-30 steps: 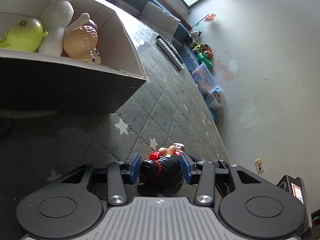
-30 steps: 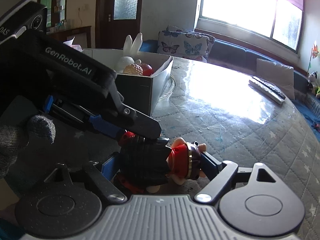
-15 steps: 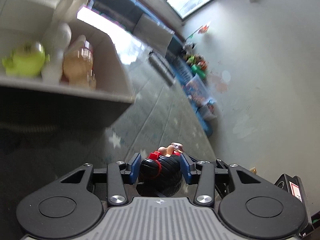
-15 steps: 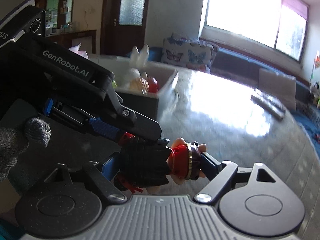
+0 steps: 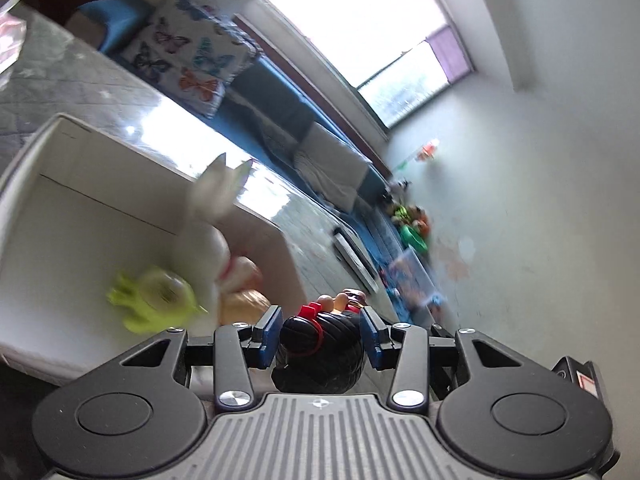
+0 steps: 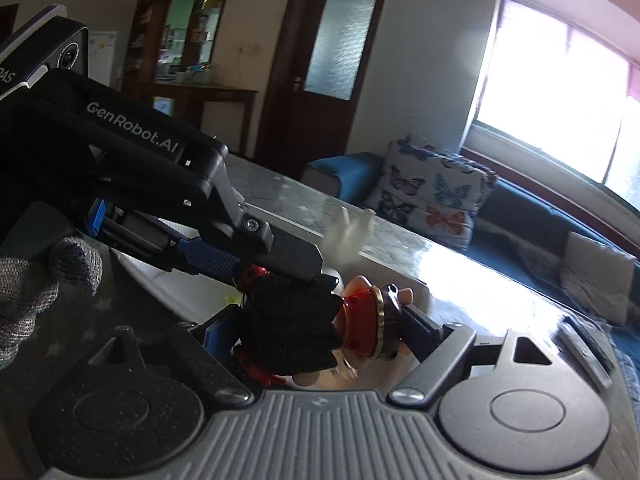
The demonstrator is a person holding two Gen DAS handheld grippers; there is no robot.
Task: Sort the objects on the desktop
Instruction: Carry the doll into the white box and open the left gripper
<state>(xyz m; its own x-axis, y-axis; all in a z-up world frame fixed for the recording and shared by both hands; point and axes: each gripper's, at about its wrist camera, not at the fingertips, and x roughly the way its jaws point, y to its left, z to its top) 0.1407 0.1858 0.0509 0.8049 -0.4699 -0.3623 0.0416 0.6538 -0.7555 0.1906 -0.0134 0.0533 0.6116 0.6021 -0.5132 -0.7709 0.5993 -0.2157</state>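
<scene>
A black toy figure with red trim [image 5: 320, 344] is held by both grippers at once. My left gripper [image 5: 319, 334] is shut on its black body. My right gripper [image 6: 316, 334] is shut on the same figure [image 6: 320, 328], one finger at its body, the other at its red head end. Both hold it in the air just above the near edge of a white box [image 5: 60, 208]. The box holds a white rabbit [image 5: 208, 236], a green toy [image 5: 156, 300] and a peanut-shaped toy [image 5: 244, 300]. The view is motion-blurred.
The box stands on a grey quilted surface [image 5: 80, 76] with star marks. A remote control [image 5: 354, 256] lies further along it. A butterfly cushion [image 6: 432, 196] and blue sofa [image 6: 540, 220] lie behind. A toy bin [image 5: 412, 276] stands by the wall.
Both grippers have risen with the figure and moved toward the box. The left wrist view went from facing the box's side to looking down into it.
</scene>
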